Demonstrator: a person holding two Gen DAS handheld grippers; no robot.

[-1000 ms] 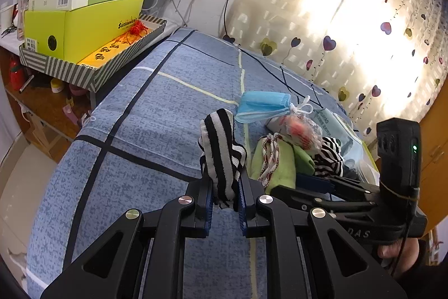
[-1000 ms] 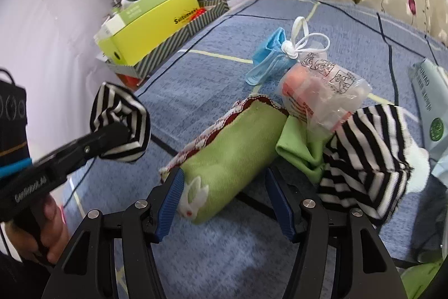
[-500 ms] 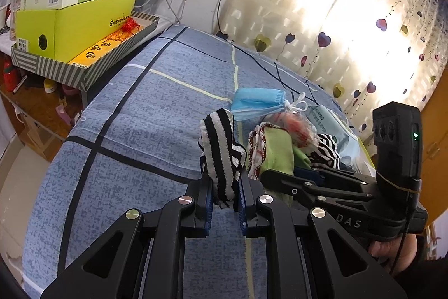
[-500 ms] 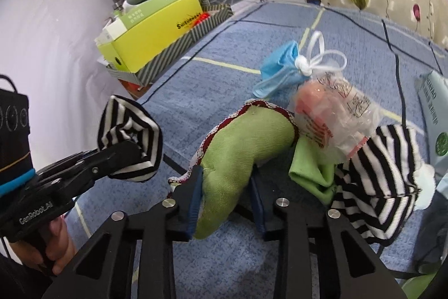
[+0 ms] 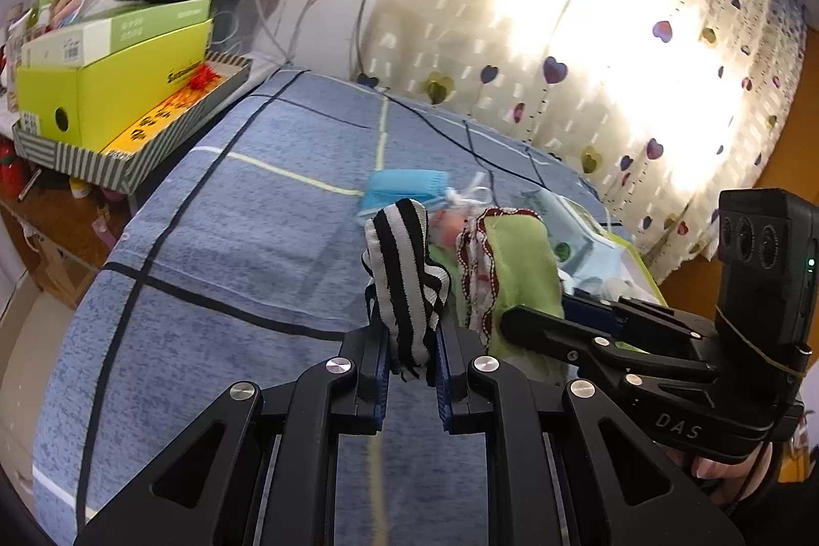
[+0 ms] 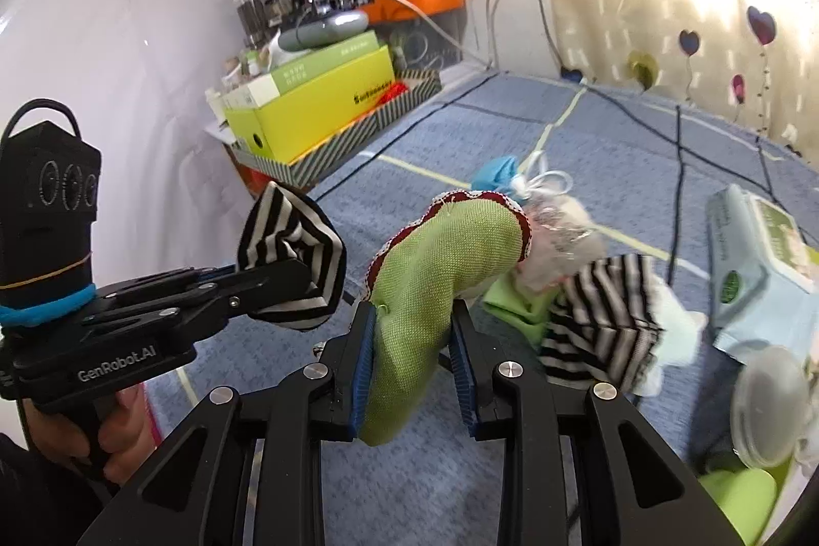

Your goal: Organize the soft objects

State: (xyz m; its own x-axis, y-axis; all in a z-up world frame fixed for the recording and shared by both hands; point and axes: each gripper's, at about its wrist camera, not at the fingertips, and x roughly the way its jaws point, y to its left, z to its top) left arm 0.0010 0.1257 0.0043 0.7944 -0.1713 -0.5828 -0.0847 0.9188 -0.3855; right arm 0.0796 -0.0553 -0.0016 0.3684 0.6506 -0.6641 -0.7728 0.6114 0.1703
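The blue bed carried a heap toward its right edge: another striped sock, perhaps a tied bag. The right gripper was closing, jaws pressing a green pouch. The left gripper, jaws narrow, clamped a striped sock clear of the bed

Each camera sits just behind its own tongs and looks forward and down over the blue bed, close to the cloth things. Both views share the yellow box at ten o'clock and the curtain at one o'clock. Each view shows the other tongs beside it.
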